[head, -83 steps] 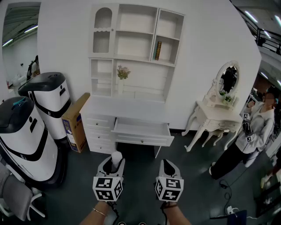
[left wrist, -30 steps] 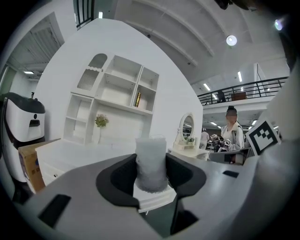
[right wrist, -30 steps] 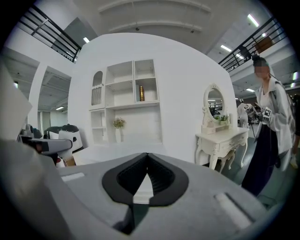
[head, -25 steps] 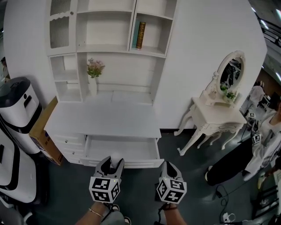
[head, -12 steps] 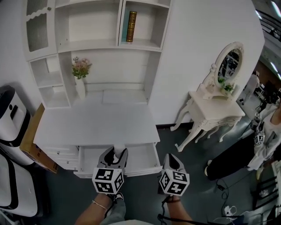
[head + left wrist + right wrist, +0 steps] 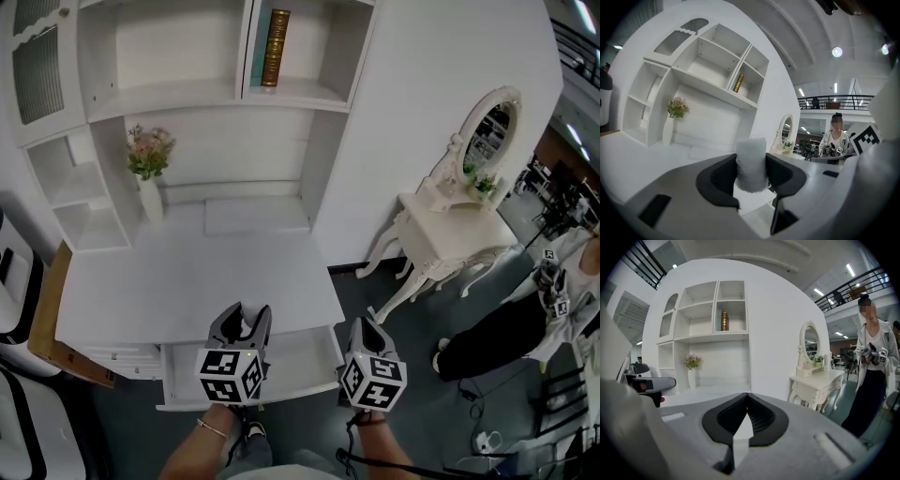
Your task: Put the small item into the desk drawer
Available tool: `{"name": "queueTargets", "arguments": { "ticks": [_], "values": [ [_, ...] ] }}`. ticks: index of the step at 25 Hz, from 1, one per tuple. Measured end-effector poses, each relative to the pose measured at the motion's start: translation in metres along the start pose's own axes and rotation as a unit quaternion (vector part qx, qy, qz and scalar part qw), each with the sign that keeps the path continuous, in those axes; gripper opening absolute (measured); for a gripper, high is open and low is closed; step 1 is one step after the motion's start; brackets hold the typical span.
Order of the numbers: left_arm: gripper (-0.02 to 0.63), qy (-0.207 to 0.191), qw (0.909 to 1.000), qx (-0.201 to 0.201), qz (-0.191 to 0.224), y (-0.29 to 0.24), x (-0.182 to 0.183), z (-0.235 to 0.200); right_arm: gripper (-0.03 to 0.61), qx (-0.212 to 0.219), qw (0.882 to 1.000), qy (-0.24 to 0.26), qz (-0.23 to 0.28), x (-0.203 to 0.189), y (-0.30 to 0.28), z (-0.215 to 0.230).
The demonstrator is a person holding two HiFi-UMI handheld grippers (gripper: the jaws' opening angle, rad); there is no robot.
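The small item (image 6: 750, 176) is a white fuzzy roll, upright between the jaws of my left gripper (image 6: 751, 159), which is shut on it. In the head view my left gripper (image 6: 242, 326) reaches over the front edge of the white desk (image 6: 187, 281), above the open drawer (image 6: 300, 361). My right gripper (image 6: 364, 330) hangs over the drawer's right end. In the right gripper view my right gripper (image 6: 747, 395) is shut, its tips meeting with nothing between them.
Above the desk a white shelf unit holds a book (image 6: 274, 47); a vase of flowers (image 6: 148, 173) stands at the back left of the desktop. A white dressing table with a mirror (image 6: 441, 234) stands to the right, a person (image 6: 525, 328) beyond it. A cardboard box (image 6: 47, 328) leans at the left.
Both grippers have moved forward towards the desk and now hang over the open drawer and the desk's edge. The left gripper still holds the white roll.
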State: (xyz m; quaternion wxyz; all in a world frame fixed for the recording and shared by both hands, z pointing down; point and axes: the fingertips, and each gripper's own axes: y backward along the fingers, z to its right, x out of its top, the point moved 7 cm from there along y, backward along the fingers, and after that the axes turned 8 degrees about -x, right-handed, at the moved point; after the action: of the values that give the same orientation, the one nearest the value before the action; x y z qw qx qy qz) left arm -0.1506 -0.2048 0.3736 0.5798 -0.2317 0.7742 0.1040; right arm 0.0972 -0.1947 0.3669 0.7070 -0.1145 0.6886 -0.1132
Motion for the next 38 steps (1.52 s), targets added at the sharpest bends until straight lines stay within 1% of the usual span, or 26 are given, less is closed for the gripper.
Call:
{"name": "queueTargets", "arguments": {
  "ticks": [5, 8, 11, 16, 20, 24, 28, 32, 38],
  "values": [
    [0.175, 0.007, 0.9999, 0.002, -0.009, -0.021, -0.003, -0.015, 0.006, -0.002, 1.000, 0.010, -0.011, 0.000, -0.028, 0.001],
    [0.175, 0.012, 0.9998, 0.010, -0.011, -0.028, -0.004, -0.020, 0.006, 0.006, 1.000, 0.008, -0.016, 0.003, -0.044, 0.000],
    [0.175, 0.015, 0.9997, 0.016, -0.011, -0.033, -0.004, -0.020, 0.006, 0.019, 1.000, 0.015, -0.013, 0.008, -0.052, -0.001],
    [0.175, 0.017, 0.9996, 0.019, -0.011, -0.042, -0.004, -0.012, 0.006, 0.024, 0.999, 0.012, -0.021, 0.010, -0.062, 0.012],
    [0.175, 0.018, 0.9995, 0.008, -0.026, -0.051, -0.014, 0.000, 0.006, 0.011, 0.999, 0.009, -0.030, 0.005, -0.062, 0.031],
    [0.175, 0.026, 0.9988, -0.004, -0.041, -0.063, -0.026, 0.012, 0.006, -0.012, 0.999, 0.003, -0.040, -0.001, -0.059, 0.057],
    [0.175, 0.029, 0.9976, -0.029, -0.055, -0.074, -0.038, 0.030, 0.005, -0.035, 0.998, -0.006, -0.050, -0.010, -0.049, 0.080],
    [0.175, 0.022, 0.9957, -0.054, -0.072, -0.084, -0.046, 0.045, 0.005, -0.049, 0.997, -0.010, -0.058, -0.020, -0.039, 0.094],
    [0.175, 0.026, 0.9926, -0.057, -0.104, -0.088, -0.067, 0.048, 0.006, -0.062, 0.995, -0.028, -0.079, -0.045, -0.035, 0.109]
  ]
}}
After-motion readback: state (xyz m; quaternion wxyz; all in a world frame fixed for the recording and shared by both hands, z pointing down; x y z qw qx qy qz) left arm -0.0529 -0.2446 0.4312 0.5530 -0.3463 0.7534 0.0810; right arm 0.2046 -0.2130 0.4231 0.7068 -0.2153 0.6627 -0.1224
